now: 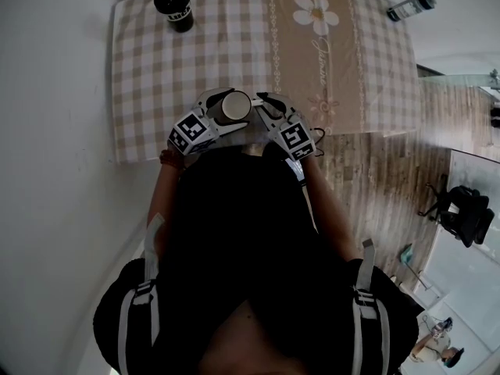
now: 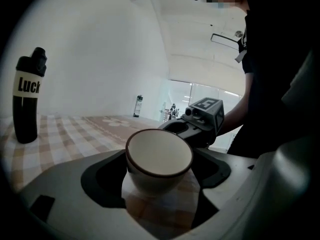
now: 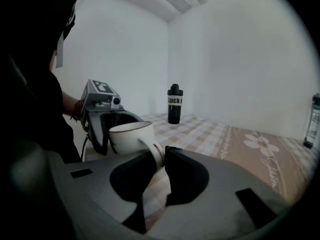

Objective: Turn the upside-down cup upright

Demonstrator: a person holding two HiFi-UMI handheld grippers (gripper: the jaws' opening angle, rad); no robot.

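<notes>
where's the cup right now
In the head view the cup is at the table's near edge, its handle pinched by the right gripper while the jaws of the left gripper are closing around its body.

Cup (image 1: 233, 108): glazed ceramic, cream, glossy and smooth inside and out; thin dark band at the rim.
Tablecloth (image 1: 234, 37): woven cloth, matt, beige-and-white check; a plain tan strip printed with a white flower.
Bottle (image 1: 175, 6): black plastic by the look, dull sheen, white label band.
Floor (image 1: 391, 178): wood-grain planks, light sheen.
Wall (image 3: 240, 59): white, smooth, matt.
Person's top (image 1: 250, 225): black cloth, matt; pale webbing straps (image 1: 148, 287) over the shoulders.
</notes>
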